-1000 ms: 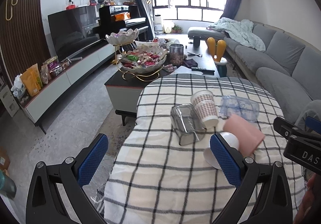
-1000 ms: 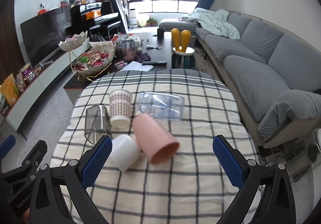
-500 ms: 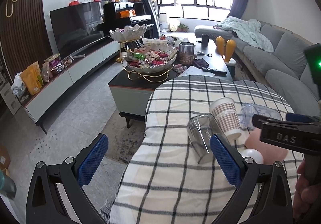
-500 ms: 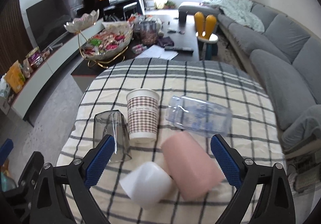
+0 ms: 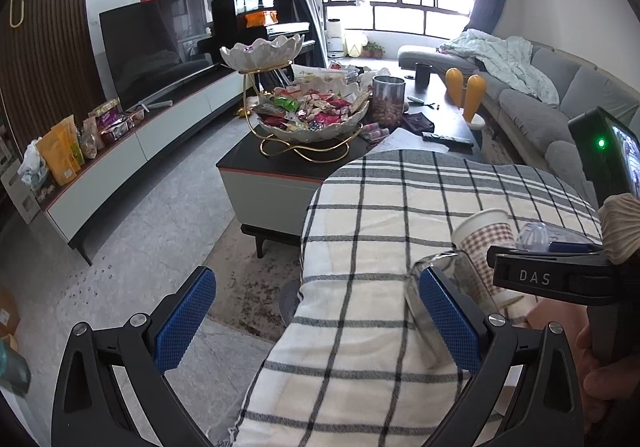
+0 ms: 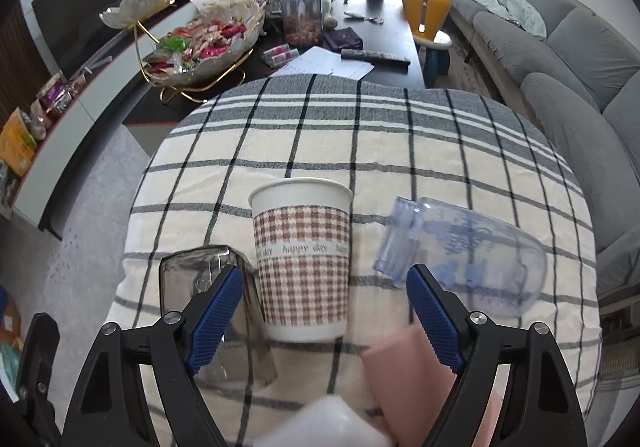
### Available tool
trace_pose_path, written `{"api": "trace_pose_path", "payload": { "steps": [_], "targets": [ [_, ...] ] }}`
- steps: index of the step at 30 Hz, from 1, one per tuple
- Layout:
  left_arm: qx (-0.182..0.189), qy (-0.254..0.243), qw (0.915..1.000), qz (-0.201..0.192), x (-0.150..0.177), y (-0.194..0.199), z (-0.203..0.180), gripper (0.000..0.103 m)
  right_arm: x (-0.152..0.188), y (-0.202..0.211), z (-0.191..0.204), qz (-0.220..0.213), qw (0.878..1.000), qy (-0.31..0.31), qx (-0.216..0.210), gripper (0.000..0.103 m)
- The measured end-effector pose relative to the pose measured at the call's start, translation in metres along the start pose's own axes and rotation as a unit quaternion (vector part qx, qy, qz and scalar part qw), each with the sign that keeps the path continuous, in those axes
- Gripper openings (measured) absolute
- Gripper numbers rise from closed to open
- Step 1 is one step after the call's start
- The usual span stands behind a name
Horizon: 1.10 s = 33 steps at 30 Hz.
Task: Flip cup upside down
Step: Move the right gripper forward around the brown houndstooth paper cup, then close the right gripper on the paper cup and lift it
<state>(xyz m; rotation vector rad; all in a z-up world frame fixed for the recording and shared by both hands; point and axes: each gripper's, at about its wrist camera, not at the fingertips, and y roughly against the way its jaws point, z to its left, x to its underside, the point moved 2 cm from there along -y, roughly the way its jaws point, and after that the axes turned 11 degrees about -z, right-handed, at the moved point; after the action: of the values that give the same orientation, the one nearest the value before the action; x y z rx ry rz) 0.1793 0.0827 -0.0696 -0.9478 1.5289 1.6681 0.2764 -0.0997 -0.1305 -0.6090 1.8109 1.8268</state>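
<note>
The right tongs [image 6: 324, 307] stood wide open around the checked paper cup [image 6: 302, 259], upright on the tabletop [image 6: 400, 151], neither blue pad touching it. The left tongs [image 5: 316, 323] gaped open at the tabletop's edge, holding nothing.

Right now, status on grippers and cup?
Right gripper open, lined up on upright checked paper cup. Left gripper open, idle. Smoky glass, pink cup crowd it.
</note>
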Motion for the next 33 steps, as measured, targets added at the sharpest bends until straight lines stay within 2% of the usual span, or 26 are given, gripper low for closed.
{"api": "trace_pose_path", "payload": {
  "steps": [9, 12, 14, 19, 26, 33],
  "targets": [
    [-0.005, 0.010, 0.9998, 0.014, 0.006, -0.020, 0.008, 0.103, -0.001, -0.030, 0.003, 0.033, 0.999, -0.009, 0.000, 0.075],
    [-0.005, 0.016, 0.9997, 0.017, 0.008, -0.024, 0.010, 0.103, 0.000, -0.033, 0.002, 0.032, 0.999, -0.015, -0.004, 0.071],
    [-0.004, 0.016, 0.9997, 0.019, 0.009, -0.026, 0.010, 0.103, -0.002, -0.035, 0.004, 0.032, 0.999, -0.012, -0.009, 0.063],
    [-0.004, 0.017, 0.9997, 0.017, 0.009, -0.025, 0.011, 0.103, -0.004, -0.035, 0.007, 0.027, 0.999, -0.010, -0.020, 0.061],
    [-0.003, 0.022, 0.9996, 0.015, 0.008, -0.020, 0.010, 0.103, -0.013, -0.014, 0.007, -0.007, 1.000, -0.007, -0.018, 0.060],
    [0.001, 0.027, 0.9996, -0.006, -0.001, 0.012, 0.015, 0.103, -0.016, 0.033, 0.003, -0.031, 0.999, -0.023, -0.030, 0.060]
  ]
}}
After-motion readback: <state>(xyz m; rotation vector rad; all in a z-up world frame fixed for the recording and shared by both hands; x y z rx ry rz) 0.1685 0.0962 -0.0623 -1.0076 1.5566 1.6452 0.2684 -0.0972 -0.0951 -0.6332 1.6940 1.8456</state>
